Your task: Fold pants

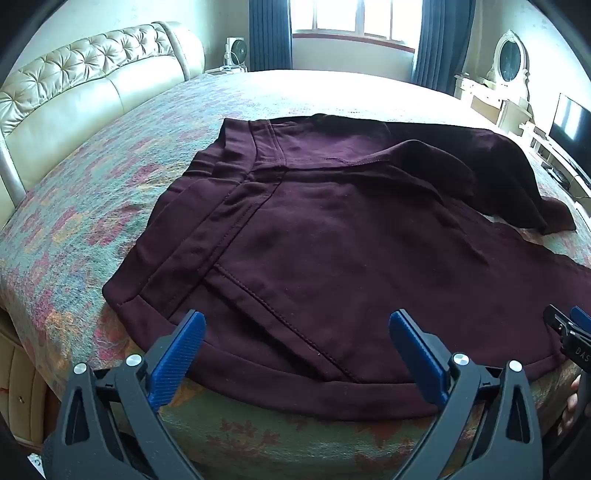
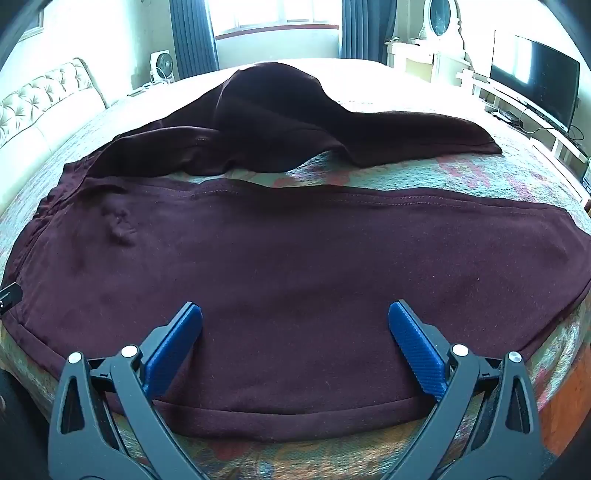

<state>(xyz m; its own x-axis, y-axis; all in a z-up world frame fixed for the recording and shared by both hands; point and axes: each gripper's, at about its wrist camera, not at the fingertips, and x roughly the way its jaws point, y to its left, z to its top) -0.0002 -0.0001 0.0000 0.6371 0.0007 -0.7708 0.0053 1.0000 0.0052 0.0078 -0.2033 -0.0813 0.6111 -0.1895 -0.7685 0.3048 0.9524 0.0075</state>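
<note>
Dark maroon pants [image 1: 332,240] lie spread on the bed. The waistband and seams show in the left wrist view; the near leg [image 2: 295,266] lies flat, and the far leg [image 2: 280,122] is bunched into a hump behind it. My left gripper [image 1: 297,325] is open and empty, just above the near edge at the waist end. My right gripper [image 2: 295,317] is open and empty over the near leg's edge. The right gripper's tip also shows in the left wrist view [image 1: 570,325].
The bed has a floral cover [image 1: 92,206] and a tufted cream headboard [image 1: 85,77] at the left. A dresser with an oval mirror [image 1: 511,59] and a TV [image 2: 535,85] stand at the right. A window with blue curtains [image 1: 354,18] is behind.
</note>
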